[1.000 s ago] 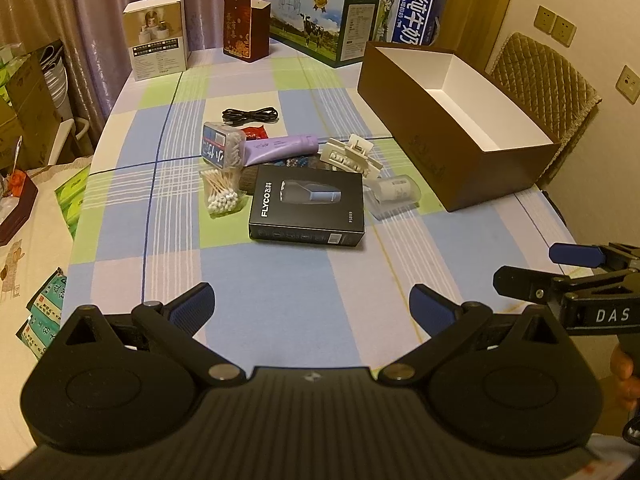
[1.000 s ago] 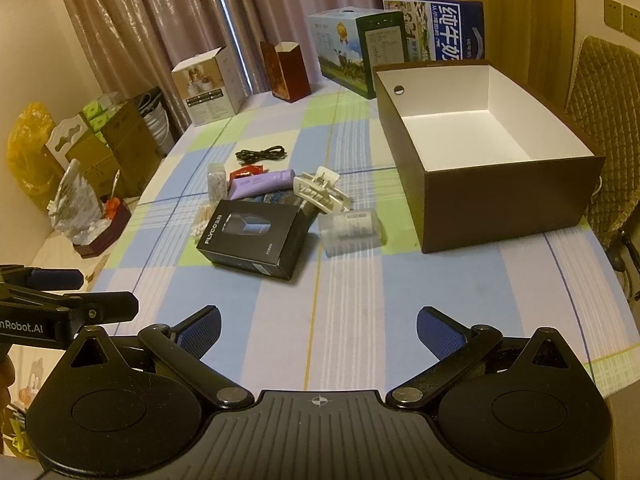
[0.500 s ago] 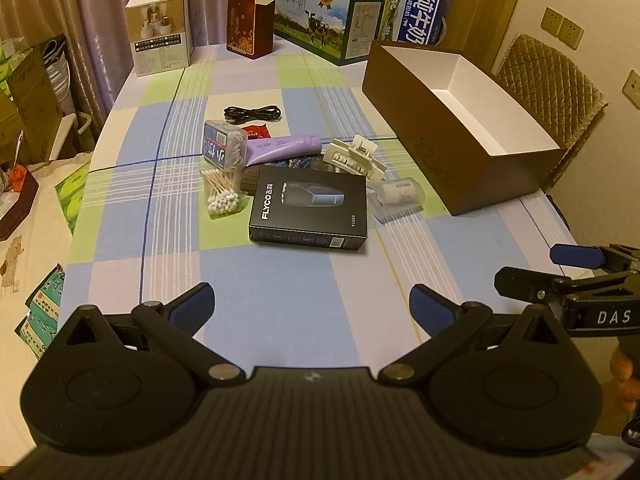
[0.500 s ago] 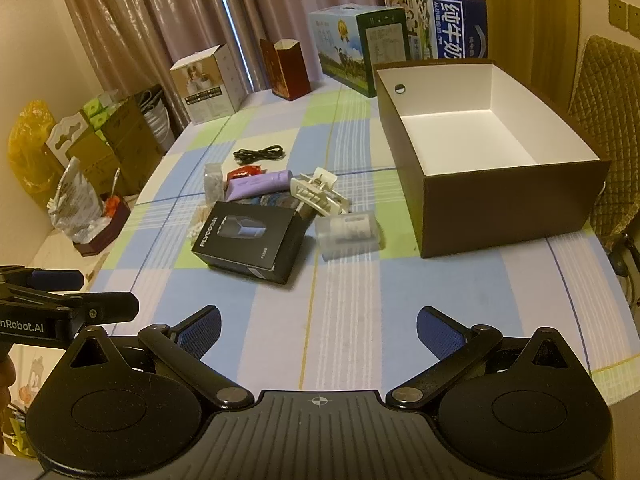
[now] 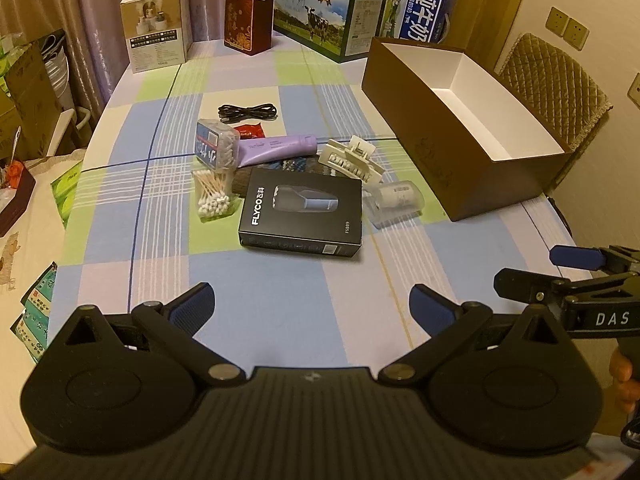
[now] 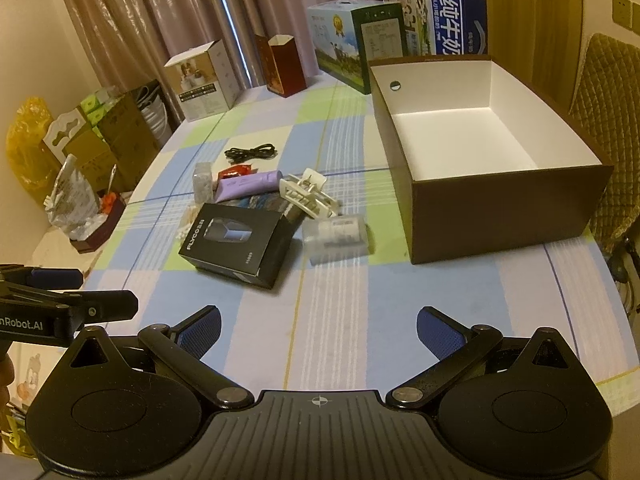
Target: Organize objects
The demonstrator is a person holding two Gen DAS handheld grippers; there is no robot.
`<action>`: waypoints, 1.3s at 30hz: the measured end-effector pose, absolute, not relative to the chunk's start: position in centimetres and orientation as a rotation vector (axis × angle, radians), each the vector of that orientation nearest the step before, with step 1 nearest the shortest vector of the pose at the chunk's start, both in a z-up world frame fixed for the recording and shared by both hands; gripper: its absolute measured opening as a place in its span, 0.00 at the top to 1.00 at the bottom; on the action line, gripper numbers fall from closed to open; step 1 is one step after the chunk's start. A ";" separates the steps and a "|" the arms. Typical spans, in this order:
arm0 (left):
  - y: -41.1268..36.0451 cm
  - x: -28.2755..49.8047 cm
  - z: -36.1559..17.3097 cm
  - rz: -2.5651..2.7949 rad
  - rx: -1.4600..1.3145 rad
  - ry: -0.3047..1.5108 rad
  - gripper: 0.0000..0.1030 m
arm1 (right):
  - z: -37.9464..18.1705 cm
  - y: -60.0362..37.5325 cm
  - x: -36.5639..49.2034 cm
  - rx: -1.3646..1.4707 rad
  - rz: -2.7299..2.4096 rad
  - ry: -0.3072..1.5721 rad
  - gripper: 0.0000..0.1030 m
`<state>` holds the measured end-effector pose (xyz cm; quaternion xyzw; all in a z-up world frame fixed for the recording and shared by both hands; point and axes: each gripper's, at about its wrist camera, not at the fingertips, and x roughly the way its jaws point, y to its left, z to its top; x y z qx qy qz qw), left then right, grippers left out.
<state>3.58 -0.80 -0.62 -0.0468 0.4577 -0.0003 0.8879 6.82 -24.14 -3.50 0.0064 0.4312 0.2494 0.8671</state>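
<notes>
A pile lies mid-table: a black FLYCO box (image 5: 302,214) (image 6: 240,242), a purple tube (image 5: 280,148) (image 6: 248,184), a cream hair claw (image 5: 352,158) (image 6: 306,196), a clear case with a white roll (image 5: 396,202) (image 6: 336,234), cotton swabs (image 5: 212,196), a swab box (image 5: 214,148) and a black cable (image 5: 248,112) (image 6: 250,152). An empty brown box (image 5: 452,160) (image 6: 508,216) with a white inside stands to the right. My left gripper (image 5: 312,306) and right gripper (image 6: 318,328) hover open and empty over the near table edge, short of the pile.
Cartons line the table's far edge: a white one (image 5: 156,38), a dark red one (image 5: 248,18) and two milk cartons (image 5: 332,10). A quilted chair (image 5: 560,92) stands behind the brown box. Cardboard boxes and bags sit on the floor at the left (image 6: 108,136).
Both grippers have drifted slightly forward toward the pile, so the objects sit a little lower and nearer in each view. Both stay open and nothing on the table has moved.
</notes>
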 end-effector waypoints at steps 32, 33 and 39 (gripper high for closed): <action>-2.0 9.5 -3.2 0.053 -0.104 1.013 0.01 | -5.0 -25.1 13.7 -0.013 0.542 0.952 0.02; -2.2 9.9 -3.7 0.059 -0.092 1.020 0.01 | -5.1 -25.2 14.0 -0.013 0.539 0.957 0.02; -3.4 12.3 -6.6 0.050 -0.060 1.039 0.01 | -6.2 -26.5 16.0 -0.003 0.511 0.988 0.02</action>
